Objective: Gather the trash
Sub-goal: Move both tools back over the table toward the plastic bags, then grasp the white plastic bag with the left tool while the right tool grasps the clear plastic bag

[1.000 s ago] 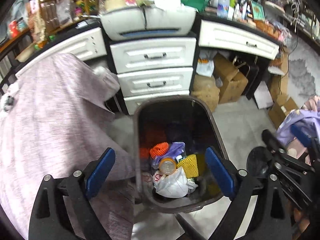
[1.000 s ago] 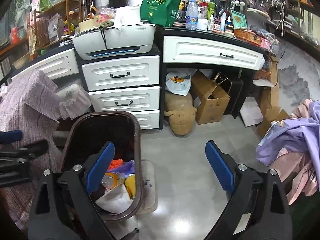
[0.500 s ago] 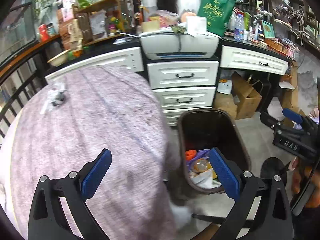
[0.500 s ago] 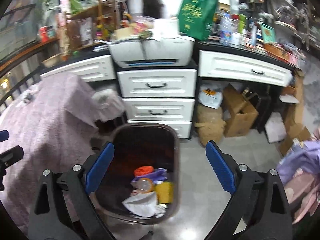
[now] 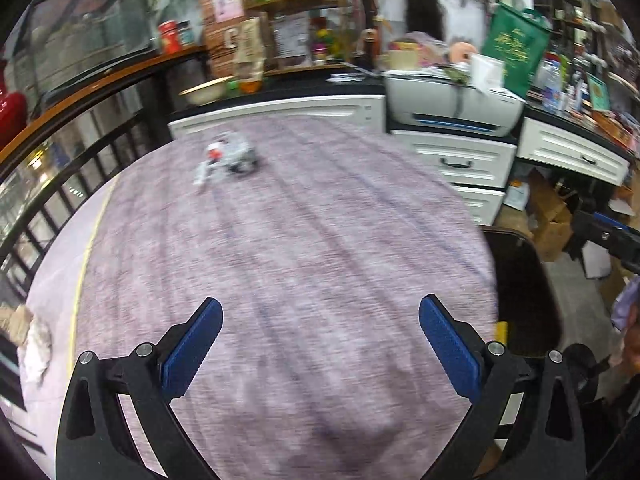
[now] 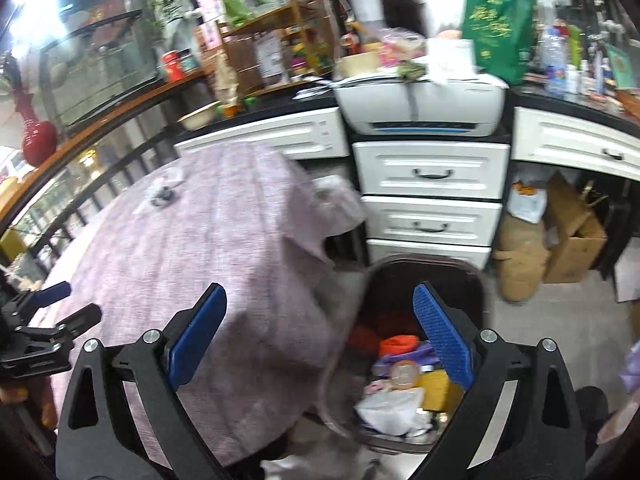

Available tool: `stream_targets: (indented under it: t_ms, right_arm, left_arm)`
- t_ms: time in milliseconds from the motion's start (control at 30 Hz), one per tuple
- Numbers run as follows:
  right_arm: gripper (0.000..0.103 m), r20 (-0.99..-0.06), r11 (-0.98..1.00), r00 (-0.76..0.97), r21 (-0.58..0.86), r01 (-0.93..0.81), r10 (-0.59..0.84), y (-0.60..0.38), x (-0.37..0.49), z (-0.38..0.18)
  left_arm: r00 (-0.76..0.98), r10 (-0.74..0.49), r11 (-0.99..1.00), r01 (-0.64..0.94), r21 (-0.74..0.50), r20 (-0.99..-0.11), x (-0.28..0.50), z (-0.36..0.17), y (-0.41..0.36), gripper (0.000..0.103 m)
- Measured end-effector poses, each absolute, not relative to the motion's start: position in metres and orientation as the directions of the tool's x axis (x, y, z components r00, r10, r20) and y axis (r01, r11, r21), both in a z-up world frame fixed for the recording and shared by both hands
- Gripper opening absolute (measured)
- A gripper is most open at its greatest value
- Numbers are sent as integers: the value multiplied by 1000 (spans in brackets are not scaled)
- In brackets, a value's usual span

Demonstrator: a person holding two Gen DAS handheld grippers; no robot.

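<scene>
A crumpled clear plastic wrapper (image 5: 228, 156) lies on the far part of the table with the mauve cloth (image 5: 304, 248); it also shows in the right wrist view (image 6: 162, 192). My left gripper (image 5: 320, 344) is open and empty above the near part of the table. A dark trash bin (image 6: 424, 280) stands on the floor right of the table, holding several pieces of trash (image 6: 400, 384). My right gripper (image 6: 320, 332) is open and empty, above the bin's left rim and the table corner. The bin's rim also shows in the left wrist view (image 5: 520, 248).
White drawers (image 6: 432, 200) with a printer (image 6: 420, 108) on top stand behind the bin. Cardboard boxes (image 6: 572, 236) and a brown sack (image 6: 520, 260) sit under the desk at right. A black railing (image 5: 60, 188) runs along the table's left side. Crumpled paper (image 5: 36, 344) lies at the table's left edge.
Both grippers have swung left, away from the bin and towards the table. The left wrist view has gone from the bin's inside to the tabletop and wrapper. Both stay open and empty.
</scene>
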State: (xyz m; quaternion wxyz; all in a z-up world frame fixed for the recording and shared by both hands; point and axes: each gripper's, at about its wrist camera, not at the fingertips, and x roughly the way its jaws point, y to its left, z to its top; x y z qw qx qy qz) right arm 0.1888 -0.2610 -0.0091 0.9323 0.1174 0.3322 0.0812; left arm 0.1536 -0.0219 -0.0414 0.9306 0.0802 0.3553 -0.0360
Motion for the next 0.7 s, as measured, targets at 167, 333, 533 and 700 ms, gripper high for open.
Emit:
stream_targets:
  t_ms: [167,333,533,700]
  right_arm:
    - [93,-606,947,733,269,-178,310,-220,201,-3]
    - [93,-612,931,703,258,-256,363,-181,220,6]
    - [93,-624,922,679,242,-302,386,-144,247,12]
    - [93,-641,911,650,238,-337,408,-118,277,12]
  left_arm:
    - [740,41,992,51,117,-672,159,-39,18,97]
    - [730,83,995,-23,98,-678,167,-39,59,97]
    - [704,106,994,-74,76,-702,189,-41,96,97]
    - [688,104,994,-98,51,-718,214,-42,117,97]
